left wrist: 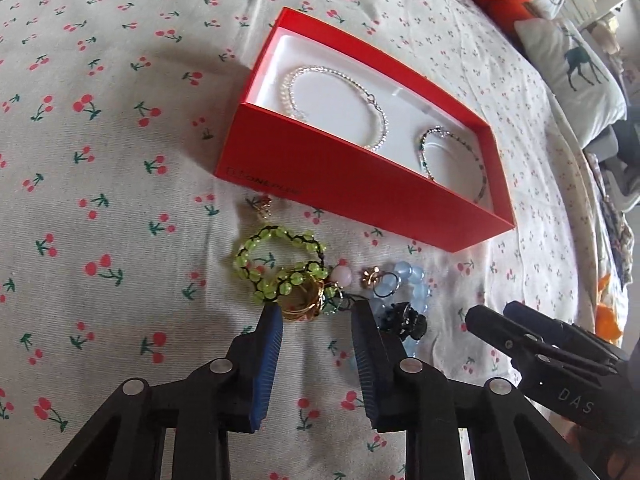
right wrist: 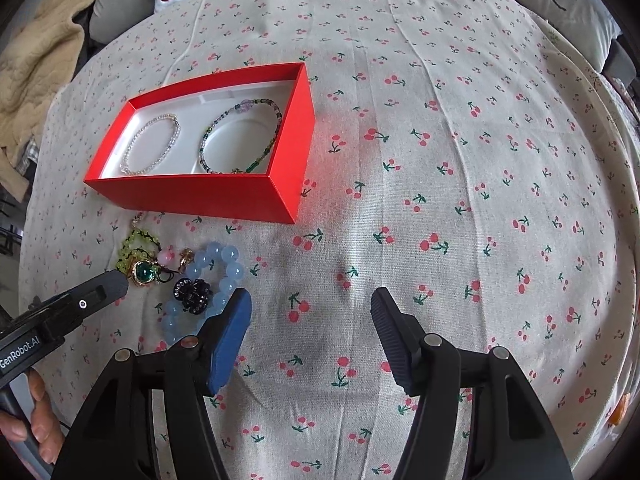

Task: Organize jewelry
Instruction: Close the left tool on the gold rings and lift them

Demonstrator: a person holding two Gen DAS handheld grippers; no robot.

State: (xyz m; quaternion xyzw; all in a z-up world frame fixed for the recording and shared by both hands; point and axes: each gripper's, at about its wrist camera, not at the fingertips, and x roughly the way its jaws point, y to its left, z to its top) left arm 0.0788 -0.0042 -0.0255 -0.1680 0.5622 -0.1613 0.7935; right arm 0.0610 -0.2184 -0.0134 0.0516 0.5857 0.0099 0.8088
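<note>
A cherry-print bedsheet (right wrist: 440, 160) covers the whole working surface, and on it sits an open red box (right wrist: 224, 196) with a white lining. Inside the box lie two bracelets, well apart from each other: a clear beaded bracelet (right wrist: 150, 146) at one end and a dark green beaded bracelet (right wrist: 240, 136) at the other, both flat on the lining. Just outside the box's long front wall, loose jewelry is clustered on the sheet: a pale blue bead bracelet (right wrist: 224, 264) with a black rhinestone flower piece (right wrist: 192, 290) resting on it, a lime green bead bracelet (left wrist: 276, 264) beside them, and a gold ring with a green stone (right wrist: 143, 272) touching the lime beads. A small pink bead (left wrist: 342, 276) and what looks like a small rose-gold ring (left wrist: 370, 276) lie between the clusters. The left gripper (left wrist: 316, 316) stands open with its fingertips either side of the gold ring, holding nothing. The right gripper (right wrist: 310, 304) is also open, over bare sheet beside the blue beads.
</note>
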